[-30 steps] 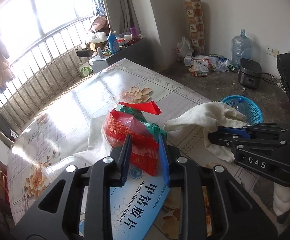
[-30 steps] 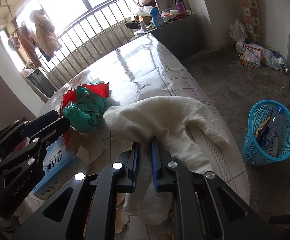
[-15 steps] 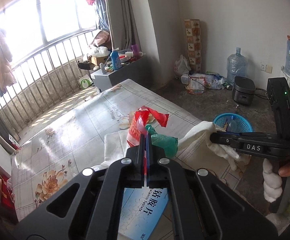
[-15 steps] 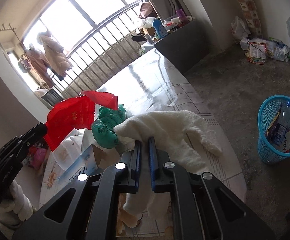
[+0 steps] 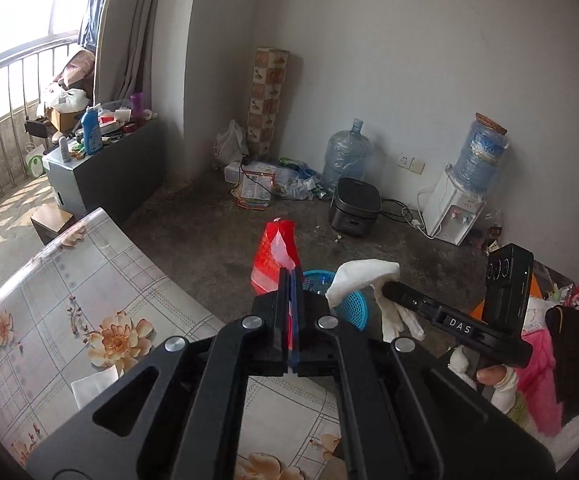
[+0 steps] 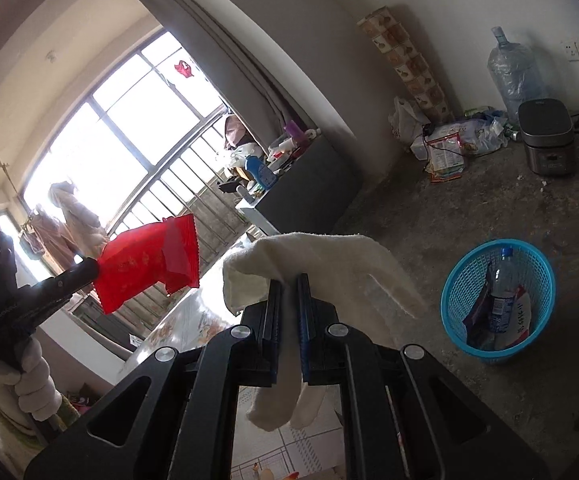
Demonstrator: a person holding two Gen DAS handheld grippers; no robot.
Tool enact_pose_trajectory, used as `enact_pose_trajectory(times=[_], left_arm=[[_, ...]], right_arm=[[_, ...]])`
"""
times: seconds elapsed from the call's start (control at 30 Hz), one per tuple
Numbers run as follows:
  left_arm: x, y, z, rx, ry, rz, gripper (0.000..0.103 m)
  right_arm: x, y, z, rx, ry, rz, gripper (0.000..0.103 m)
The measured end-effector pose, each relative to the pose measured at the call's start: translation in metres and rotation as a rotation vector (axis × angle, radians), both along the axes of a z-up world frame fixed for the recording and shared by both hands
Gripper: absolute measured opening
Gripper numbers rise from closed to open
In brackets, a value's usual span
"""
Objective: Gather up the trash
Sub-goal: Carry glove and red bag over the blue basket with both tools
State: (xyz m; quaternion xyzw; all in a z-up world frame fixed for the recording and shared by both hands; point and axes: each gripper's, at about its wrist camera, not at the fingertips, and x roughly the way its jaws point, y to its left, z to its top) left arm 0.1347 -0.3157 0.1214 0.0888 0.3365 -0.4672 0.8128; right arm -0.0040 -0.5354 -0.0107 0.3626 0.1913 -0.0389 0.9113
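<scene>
My left gripper (image 5: 290, 276) is shut on a red plastic wrapper (image 5: 275, 254), held up in the air past the table edge; the right wrist view shows the same red wrapper (image 6: 149, 264) hanging from the left gripper (image 6: 91, 270). My right gripper (image 6: 288, 284) is shut on a white cloth glove (image 6: 329, 264) that drapes over and below its fingers. In the left wrist view that white glove (image 5: 363, 274) hangs from the right gripper (image 5: 385, 290). A blue mesh basket (image 6: 455, 276) stands on the floor to the right, with a bottle and packets inside.
The table with a floral cover (image 5: 89, 304) lies below left, a white paper (image 5: 93, 386) on it. On the concrete floor stand a rice cooker (image 5: 353, 208), water jugs (image 5: 347, 156), a dispenser (image 5: 455, 208) and a pile of bags (image 5: 273, 180). A cluttered cabinet (image 5: 101, 168) stands by the window.
Both grippers rose off the table and swung right. The left shut on the red wrapper and lifted it clear of the green bag and box. The right carried the glove up.
</scene>
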Motion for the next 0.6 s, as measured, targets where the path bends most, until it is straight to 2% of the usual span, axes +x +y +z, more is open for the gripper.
enact_pose_trajectory(times=[0.1,0.2,0.3,0.4,0.43,0.47,0.53,0.6], left_arm=[[0.022,-0.074,-0.022,0.079,0.068,-0.095,0.0],[0.041,-0.143,-0.062,0.176,0.129,-0.156,0.0],[0.051,-0.2,-0.109,0.256,0.137,-0.192,0.0],[0.061,-0.246,-0.159,0.299,0.177,-0.221,0.0],[0.063,-0.26,-0.175,0.32,0.201,-0.244,0.006],[0.067,-0.273,-0.193,0.346,0.217,-0.252,0.023],[0.071,-0.293,-0.224,0.388,0.242,-0.258,0.05],[0.074,-0.304,-0.247,0.433,0.257,-0.242,0.049]], right_arm=[[0.005,-0.034,-0.014,0.012,0.034,-0.075,0.008],[0.018,-0.068,-0.038,0.024,0.1,-0.132,0.008],[0.035,-0.1,-0.073,0.058,0.18,-0.18,0.009],[0.05,-0.135,-0.119,0.111,0.259,-0.233,0.012],[0.056,-0.147,-0.138,0.123,0.296,-0.256,0.014],[0.062,-0.159,-0.158,0.14,0.336,-0.272,0.018],[0.072,-0.182,-0.203,0.17,0.443,-0.303,0.048],[0.076,-0.197,-0.241,0.195,0.547,-0.34,0.049]])
